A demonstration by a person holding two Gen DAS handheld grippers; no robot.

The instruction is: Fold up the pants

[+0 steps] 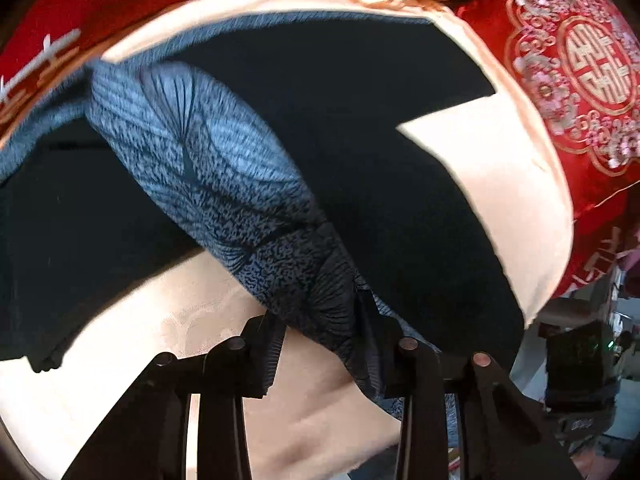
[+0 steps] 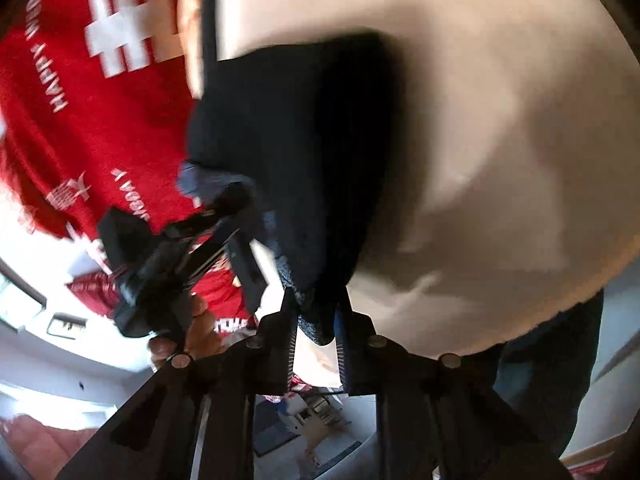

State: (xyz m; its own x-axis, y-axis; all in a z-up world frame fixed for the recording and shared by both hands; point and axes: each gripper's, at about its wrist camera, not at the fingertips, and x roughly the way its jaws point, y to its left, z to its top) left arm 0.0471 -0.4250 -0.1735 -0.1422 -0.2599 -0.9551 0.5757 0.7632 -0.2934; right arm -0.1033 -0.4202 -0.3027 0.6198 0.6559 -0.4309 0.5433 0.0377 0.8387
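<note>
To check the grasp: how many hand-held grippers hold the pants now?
2. The left hand-held gripper pinches the pants at the grey waistband; the right hand-held gripper pinches a dark edge nearby. No other is visible.

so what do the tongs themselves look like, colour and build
Both are matte black plastic. The left tongs and right tongs each have two flat fingers with ribbed grip pads, angled linkage bars and round copper-coloured pivot pins. No cables or markings visible.

- On the red blanket (image 2: 100, 128) beside me I read white capitals, "HAPPY", with the rest too blurred.
- The red cushion (image 1: 592, 76) carries a gold double-happiness sign, 囍.
</note>
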